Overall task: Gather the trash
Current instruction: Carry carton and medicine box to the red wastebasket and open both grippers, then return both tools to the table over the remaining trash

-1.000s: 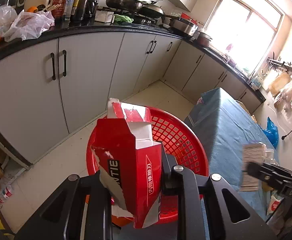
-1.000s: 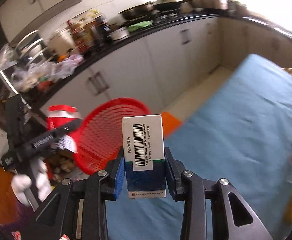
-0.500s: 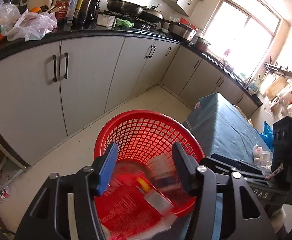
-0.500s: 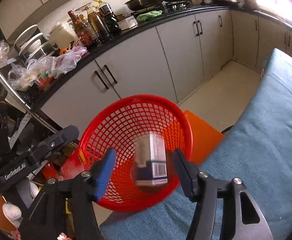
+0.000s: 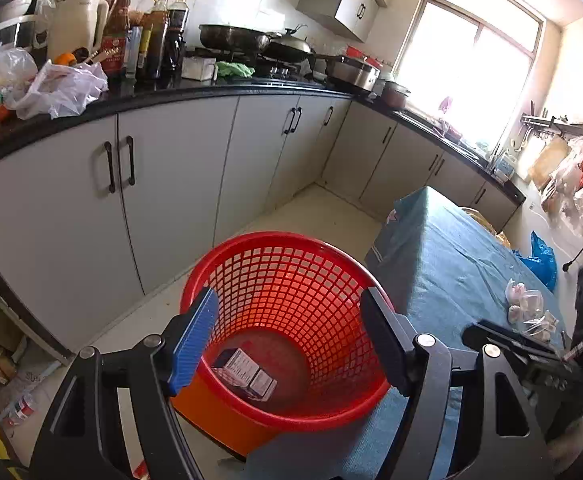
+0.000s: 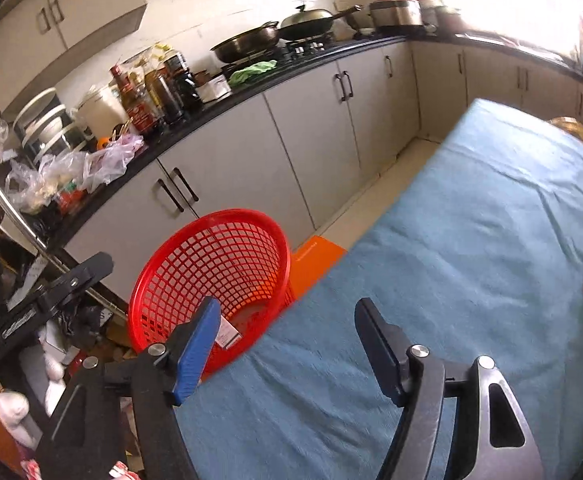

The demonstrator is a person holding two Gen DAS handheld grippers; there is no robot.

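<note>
Left gripper [image 5: 287, 340] wide apart, empty, poised over red basket [image 5: 251, 242]; small box [image 5: 245, 374] lies on basket floor. Right gripper [image 6: 285, 342] also spread wide and empty, above near edge of blue-covered counter [image 6: 471, 248], basket just beside that edge. Step judged: between drops, hands free. Remaining trash: clear plastic wrappers [image 5: 529, 310] near counter's right edge. Next move likely needs right gripper to reach across and pinch that crinkly film.

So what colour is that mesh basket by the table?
Red. The basket shows best in the left wrist view.
</note>
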